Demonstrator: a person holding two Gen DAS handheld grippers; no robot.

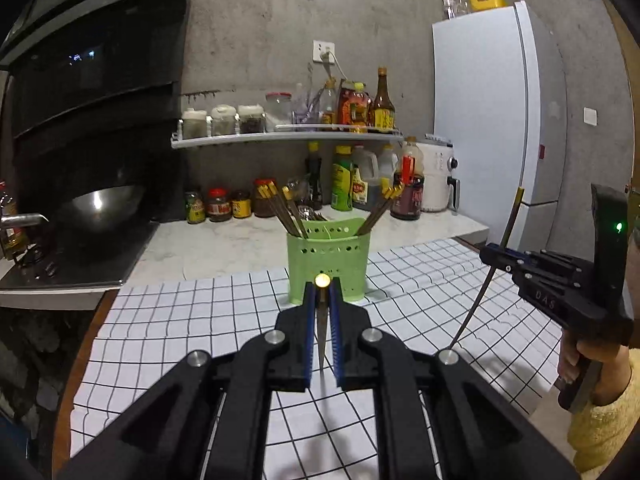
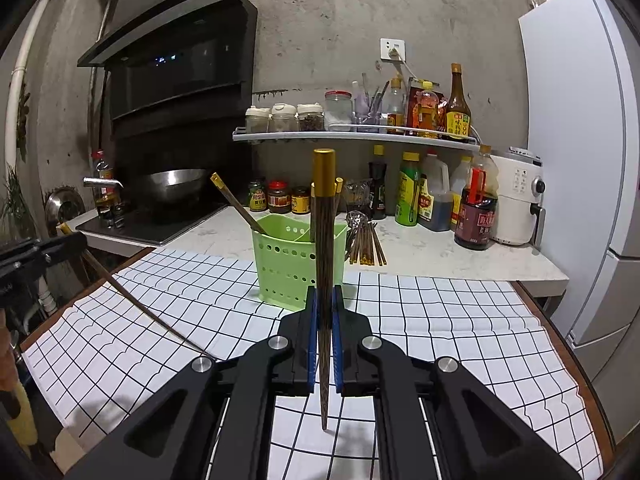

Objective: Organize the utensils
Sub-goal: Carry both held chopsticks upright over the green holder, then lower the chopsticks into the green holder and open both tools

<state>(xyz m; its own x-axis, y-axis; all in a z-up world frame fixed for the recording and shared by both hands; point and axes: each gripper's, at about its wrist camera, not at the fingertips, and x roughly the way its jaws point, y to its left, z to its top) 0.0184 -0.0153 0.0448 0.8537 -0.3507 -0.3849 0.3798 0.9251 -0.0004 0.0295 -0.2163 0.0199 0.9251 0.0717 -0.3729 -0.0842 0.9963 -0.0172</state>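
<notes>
A green perforated utensil holder (image 1: 327, 264) stands on the checked cloth and holds several gold-capped chopsticks (image 1: 285, 210). My left gripper (image 1: 322, 292) is shut on one chopstick (image 1: 322, 328), seen end-on, just in front of the holder. My right gripper (image 2: 324, 300) is shut on another chopstick (image 2: 324, 240), held nearly upright with its gold cap up, in front of the holder (image 2: 288, 260). The right gripper also shows in the left wrist view (image 1: 500, 256), and the left gripper in the right wrist view (image 2: 60, 244), each with its chopstick.
A bundle of loose chopsticks (image 2: 366, 246) and a spoon lie on the marble counter behind the holder. Sauce bottles and jars (image 2: 432, 196) line the wall and a shelf (image 2: 352, 136). A wok (image 2: 172, 184) sits on the hob at left, a fridge (image 2: 580, 120) at right.
</notes>
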